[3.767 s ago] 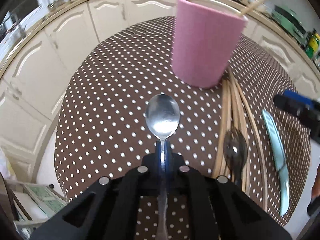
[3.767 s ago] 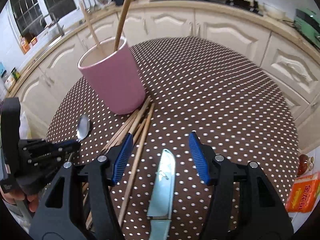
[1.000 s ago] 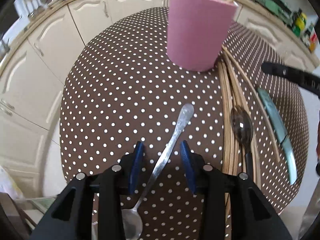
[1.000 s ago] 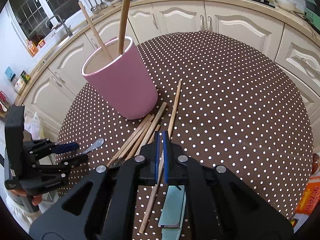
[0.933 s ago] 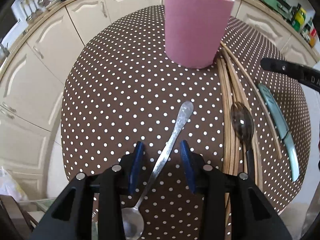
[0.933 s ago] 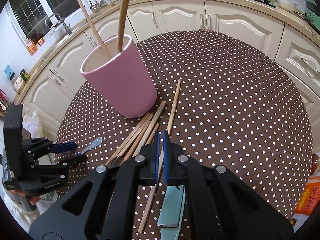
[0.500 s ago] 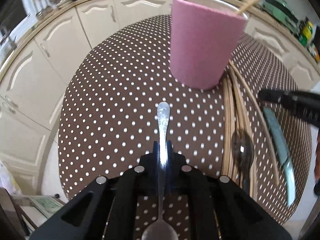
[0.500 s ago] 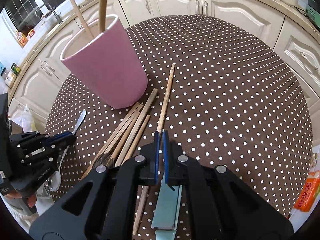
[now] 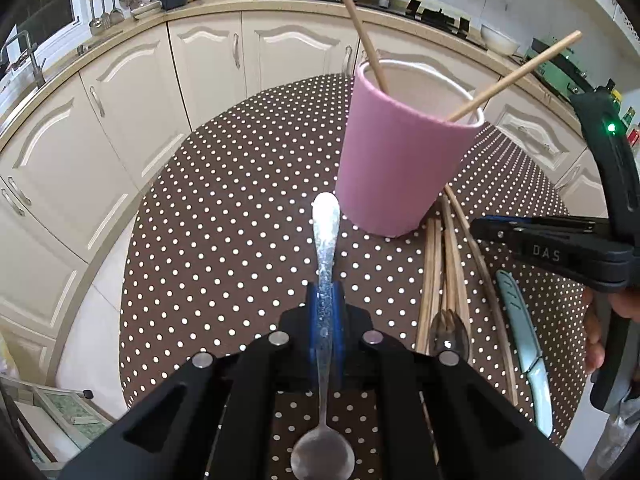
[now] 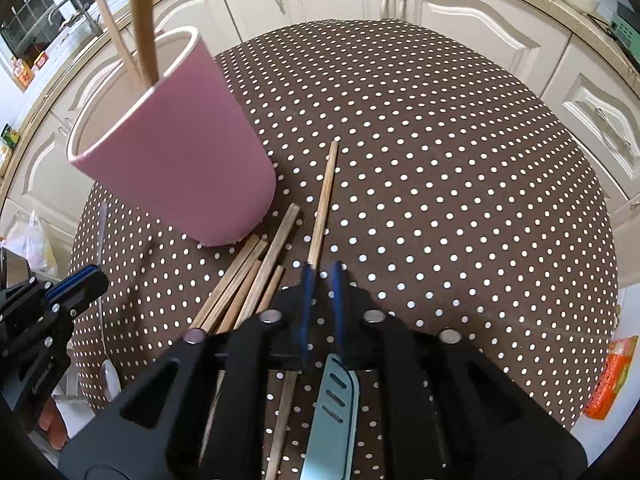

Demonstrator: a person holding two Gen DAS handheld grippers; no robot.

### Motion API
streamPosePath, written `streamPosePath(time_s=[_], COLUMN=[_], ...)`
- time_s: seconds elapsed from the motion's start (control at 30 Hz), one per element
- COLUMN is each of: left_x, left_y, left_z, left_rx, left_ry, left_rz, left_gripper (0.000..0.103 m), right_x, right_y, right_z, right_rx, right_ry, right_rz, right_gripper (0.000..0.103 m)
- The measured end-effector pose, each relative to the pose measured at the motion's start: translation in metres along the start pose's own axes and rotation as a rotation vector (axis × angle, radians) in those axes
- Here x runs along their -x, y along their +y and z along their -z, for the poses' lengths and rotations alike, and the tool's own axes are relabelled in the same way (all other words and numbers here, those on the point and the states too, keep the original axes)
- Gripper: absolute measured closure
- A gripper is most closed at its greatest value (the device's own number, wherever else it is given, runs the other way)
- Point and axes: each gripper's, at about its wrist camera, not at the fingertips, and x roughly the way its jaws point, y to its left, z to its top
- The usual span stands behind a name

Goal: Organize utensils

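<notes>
Pink cup (image 9: 404, 168) is only holding two chopsticks (image 9: 516, 76) rn. The rest, w/ a knife (image 10: 332, 420), are lying on the table (image 10: 440, 160). Left gripper (image 9: 325, 312) is clamping the spoon (image 9: 326, 248); right gripper (image 10: 322, 280) is opening, nothing btwn its jaws.
</notes>
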Motion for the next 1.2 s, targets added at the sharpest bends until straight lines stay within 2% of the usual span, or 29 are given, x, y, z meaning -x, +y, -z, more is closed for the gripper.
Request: streamPosePath(time_s=[0.03, 0.07, 0.27, 0.3, 0.37, 0.43, 0.57, 0.77, 0.93, 1.03, 1.2], left_x=[0.002, 0.003, 0.007, 0.009, 0.011, 0.016, 0.03, 0.054, 0.071, 0.082, 0.086], left_y=[0.0, 0.0, 0.002, 0.001, 0.002, 0.0, 0.002, -0.002, -0.006, -0.005, -0.006], left_z=[0.0, 0.0, 0.001, 0.001, 0.001, 0.001, 0.002, 0.006, 0.012, 0.017, 0.019], left_rx=[0.006, 0.01, 0.028, 0.03, 0.029, 0.026, 0.027, 0.03, 0.022, 0.02, 0.032], left_ry=[-0.006, -0.009, -0.024, -0.03, -0.039, -0.052, -0.1, -0.179, -0.246, -0.319, -0.369], left_rz=[0.003, 0.007, 0.016, 0.018, 0.022, 0.03, 0.054, 0.095, 0.121, 0.173, 0.244], left_gripper=[0.097, 0.097, 0.097, 0.097, 0.097, 0.097, 0.097, 0.097, 0.097, 0.097, 0.097], right_x=[0.0, -0.001, -0.016, -0.019, -0.02, -0.018, -0.006, 0.043, 0.084, 0.109, 0.135], right_y=[0.0, 0.003, 0.013, 0.018, 0.016, 0.015, 0.001, -0.022, -0.03, -0.033, -0.032], right_z=[-0.002, -0.004, -0.006, -0.006, -0.009, -0.009, -0.005, 0.01, 0.031, 0.044, 0.062], right_rx=[0.009, 0.023, 0.05, 0.056, 0.042, 0.015, -0.047, -0.097, -0.106, -0.096, -0.051], right_ry=[-0.002, 0.0, 0.029, 0.019, 0.002, -0.013, -0.092, -0.293, -0.455, -0.543, -0.632], right_rz=[0.008, 0.02, 0.031, 0.042, 0.032, -0.002, -0.094, -0.225, -0.259, -0.279, -0.278], right_gripper=[0.076, 0.075, 0.076, 0.078, 0.095, 0.096, 0.097, 0.097, 0.097, 0.097, 0.097])
